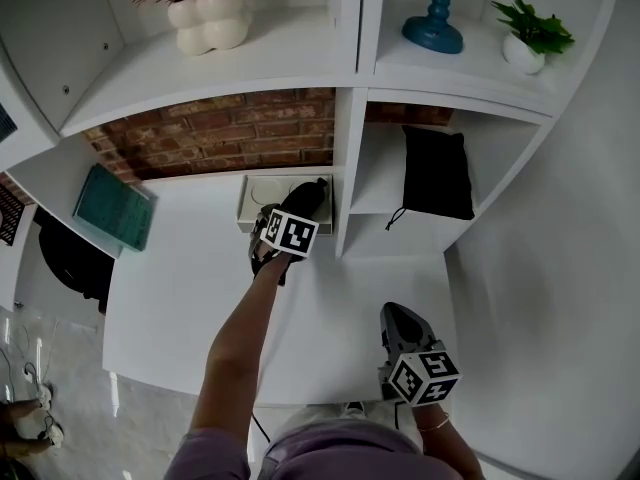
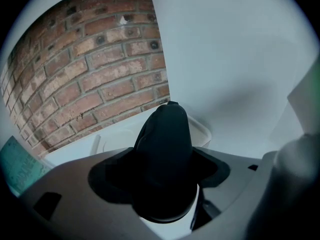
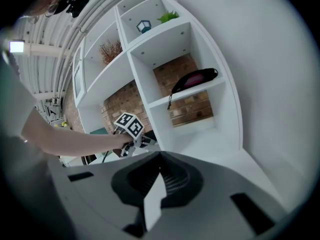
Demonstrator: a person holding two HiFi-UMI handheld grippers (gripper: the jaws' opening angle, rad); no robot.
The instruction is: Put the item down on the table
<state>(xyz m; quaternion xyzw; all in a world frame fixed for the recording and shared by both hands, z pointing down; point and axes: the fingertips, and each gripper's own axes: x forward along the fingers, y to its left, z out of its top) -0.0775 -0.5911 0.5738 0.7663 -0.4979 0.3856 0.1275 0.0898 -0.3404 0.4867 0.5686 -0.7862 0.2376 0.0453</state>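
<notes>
The left claw (image 1: 300, 213) is clenched wide on the item (image 2: 166, 149), a soft black thing that fills the gap between its jaws and pokes out past them. It hangs at the back of the bench (image 1: 180, 298), over or just at the white tray (image 1: 258, 196). Whether it touches the tray cannot be told.

To set it down well, I judge the claw should pick bare bench over the tray, since the task names the table. It should lower until the item's underside bears on the surface, then let go and lift straight off so the soft thing does not drag along. The upright (image 1: 345, 168) stands close on the right, so there is little room to swing that way.

The right claw (image 1: 402, 326) rests at the near edge, jaws together on nothing.

The bench is white and smooth, with open space in front of the tray. Behind it runs a brick wall (image 1: 230, 133). A teal book (image 1: 115, 208) leans at the left, and a black pouch (image 1: 437, 173) lies on a shelf.
</notes>
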